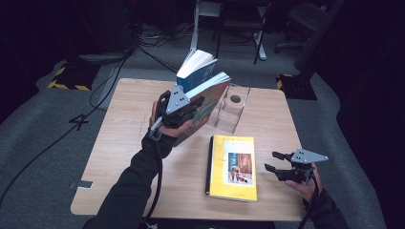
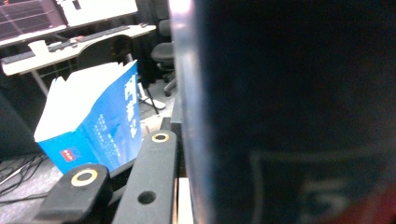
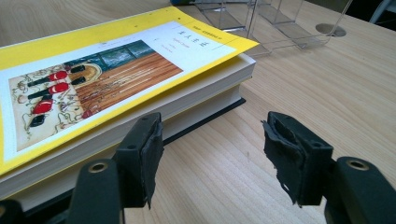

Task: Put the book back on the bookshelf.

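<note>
My left gripper (image 1: 190, 106) is shut on a large book with an orange picture cover (image 1: 210, 98), held tilted above the table's far middle. That book's dark cover (image 2: 289, 116) looms close in the left gripper view. Just behind it a thick blue book (image 1: 197, 69) (image 2: 93, 126) leans upright. A yellow book (image 1: 233, 164) (image 3: 107, 79) lies flat near the table's front, with a dark edge under it. My right gripper (image 1: 273, 161) (image 3: 212, 149) rests open just right of the yellow book, low over the wood, with nothing between its pads.
A clear acrylic book stand (image 1: 233, 107) (image 3: 280, 23) stands at the far middle of the wooden table (image 1: 124, 143), right of the held book. Cables, chairs and desk legs are on the dark floor beyond the table.
</note>
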The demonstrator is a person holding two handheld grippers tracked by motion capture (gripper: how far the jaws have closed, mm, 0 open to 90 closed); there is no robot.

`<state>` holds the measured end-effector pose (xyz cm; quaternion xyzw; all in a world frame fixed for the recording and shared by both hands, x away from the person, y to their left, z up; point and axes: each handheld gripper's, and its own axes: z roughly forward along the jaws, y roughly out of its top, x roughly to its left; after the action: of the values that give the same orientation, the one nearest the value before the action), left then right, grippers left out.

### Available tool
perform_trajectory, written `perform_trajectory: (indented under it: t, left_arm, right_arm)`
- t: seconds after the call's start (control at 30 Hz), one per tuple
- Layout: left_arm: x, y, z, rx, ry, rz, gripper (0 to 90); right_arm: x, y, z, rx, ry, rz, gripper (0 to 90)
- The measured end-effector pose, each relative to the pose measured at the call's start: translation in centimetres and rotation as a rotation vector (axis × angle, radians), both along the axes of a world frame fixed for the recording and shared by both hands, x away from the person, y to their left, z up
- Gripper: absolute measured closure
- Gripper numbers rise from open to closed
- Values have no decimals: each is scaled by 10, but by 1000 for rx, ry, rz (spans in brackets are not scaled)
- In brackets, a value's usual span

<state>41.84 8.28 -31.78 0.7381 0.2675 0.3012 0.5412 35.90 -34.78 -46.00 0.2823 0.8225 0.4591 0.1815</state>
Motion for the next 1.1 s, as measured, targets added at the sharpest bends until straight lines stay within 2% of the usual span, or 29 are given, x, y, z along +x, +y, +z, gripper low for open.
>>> perform_trajectory:
  t: [0.17,0.27,0.5,0.7,0.9,1.1]
  left_arm:
    - [21,-14,-5,2,16,33,737]
    - [36,-26,-9,17,28,34,737]
    - [65,-50,-17,48,51,85,738]
    - [84,-64,-27,57,78,110,737]
    - [96,-74,-28,46,69,145,737]
    - [111,-86,-32,58,66,151,738]
  right_arm:
    - [0,1,-1,0,2,2,380]
    - [0,1,-1,0,4,2,382]
    - [0,1,-1,-3,5,7,387]
    - [0,1,-1,11,7,12,404]
    - [0,2,-1,17,2,17,406]
    - [0,1,-1,30,7,12,406]
